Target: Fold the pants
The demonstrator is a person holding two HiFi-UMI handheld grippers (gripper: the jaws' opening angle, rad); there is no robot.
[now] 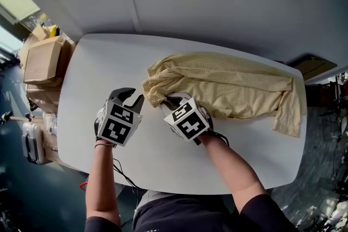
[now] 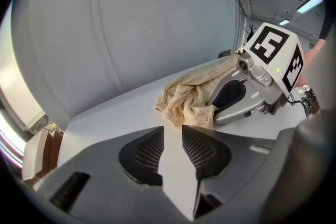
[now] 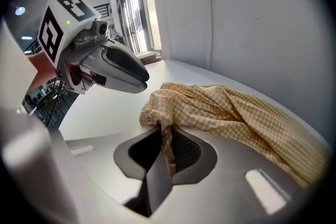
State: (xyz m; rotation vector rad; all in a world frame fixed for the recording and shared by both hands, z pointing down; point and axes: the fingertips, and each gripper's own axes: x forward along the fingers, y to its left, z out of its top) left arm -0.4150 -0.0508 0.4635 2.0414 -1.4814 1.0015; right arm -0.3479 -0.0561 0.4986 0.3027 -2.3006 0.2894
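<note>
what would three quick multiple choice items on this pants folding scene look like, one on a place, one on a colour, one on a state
1. Where do the pants lie?
A. on the white table
B. on the floor
C. over a chair

2. What colour are the pants?
A. blue
B. pale yellow check
C. black

3. What state is the right gripper in?
A. open and empty
B. shut on the pants' bunched end
C. out of view

Answers:
1. A, the head view shows them spread across the tabletop.
2. B, the yellow checked fabric shows in all three views.
3. B, the right gripper view shows cloth pinched between its jaws.
</note>
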